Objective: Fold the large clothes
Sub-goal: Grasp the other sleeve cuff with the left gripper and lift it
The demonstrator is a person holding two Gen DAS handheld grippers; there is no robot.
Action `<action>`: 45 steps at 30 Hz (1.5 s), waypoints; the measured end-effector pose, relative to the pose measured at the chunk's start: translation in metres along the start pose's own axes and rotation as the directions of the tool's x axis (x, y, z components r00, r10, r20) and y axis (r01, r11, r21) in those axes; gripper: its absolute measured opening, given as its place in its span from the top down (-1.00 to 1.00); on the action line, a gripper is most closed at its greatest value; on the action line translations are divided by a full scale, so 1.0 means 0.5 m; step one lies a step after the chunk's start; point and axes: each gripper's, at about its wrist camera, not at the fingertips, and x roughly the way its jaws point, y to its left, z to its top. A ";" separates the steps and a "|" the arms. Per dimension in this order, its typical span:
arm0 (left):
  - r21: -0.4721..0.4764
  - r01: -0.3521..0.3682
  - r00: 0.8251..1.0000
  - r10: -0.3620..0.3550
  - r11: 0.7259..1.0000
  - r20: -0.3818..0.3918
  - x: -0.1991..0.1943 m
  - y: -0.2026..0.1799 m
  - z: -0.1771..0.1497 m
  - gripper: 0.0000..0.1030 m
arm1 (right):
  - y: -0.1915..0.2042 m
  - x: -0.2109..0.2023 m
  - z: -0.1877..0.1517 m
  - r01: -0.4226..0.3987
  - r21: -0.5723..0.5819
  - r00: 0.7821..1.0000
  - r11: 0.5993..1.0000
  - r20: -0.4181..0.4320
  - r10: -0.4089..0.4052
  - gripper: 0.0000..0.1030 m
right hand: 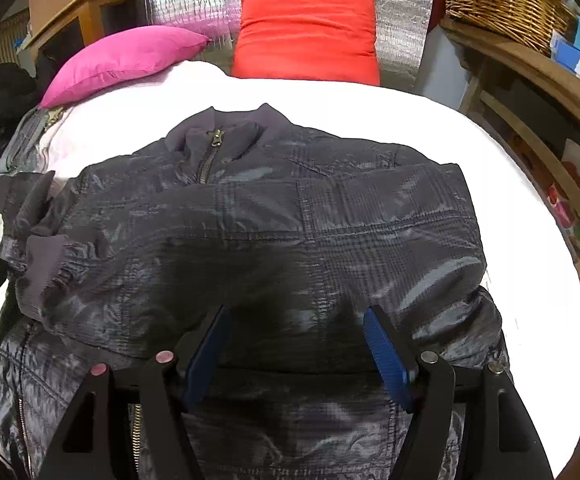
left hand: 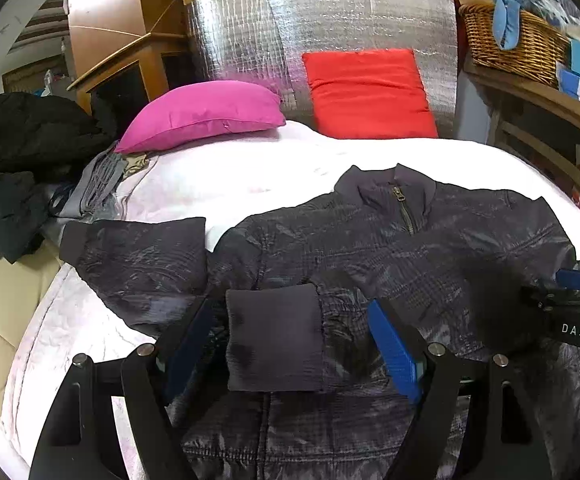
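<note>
A dark quilted jacket [left hand: 430, 248] lies front up on a white-covered bed [left hand: 249, 176], collar and zipper toward the pillows. One sleeve is folded across the chest, its ribbed cuff [left hand: 273, 336] between the fingers of my left gripper [left hand: 290, 344], which is open just above it. The other sleeve [left hand: 137, 256] lies out to the left. My right gripper [right hand: 296, 348] is open over the jacket's folded sleeve [right hand: 290, 240]; it also shows in the left wrist view [left hand: 578, 300] at the right edge.
A magenta pillow [left hand: 201, 114] and a red pillow [left hand: 370, 92] lean against a silver foil headboard [left hand: 330, 28]. A pile of dark clothes [left hand: 21, 160] sits at the bed's left. A wicker basket [left hand: 518, 40] stands on wooden shelving [left hand: 550, 120] at the right.
</note>
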 end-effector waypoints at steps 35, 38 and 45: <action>-0.660 -0.167 0.956 -0.045 0.733 -0.292 0.311 0.671 -0.016 -0.90 | -0.033 0.037 0.024 -0.079 0.106 0.997 0.991 0.021 0.077 -0.42; -0.738 -0.136 0.958 -0.101 0.661 -0.267 0.359 0.710 -0.013 -0.90 | -0.039 0.039 0.027 -0.085 0.120 0.996 0.989 0.028 0.082 -0.42; -0.812 -0.140 0.949 -0.159 0.566 -0.274 0.440 0.743 -0.026 -0.21 | -0.033 0.040 0.023 -0.074 0.103 0.997 0.992 0.035 0.071 -0.42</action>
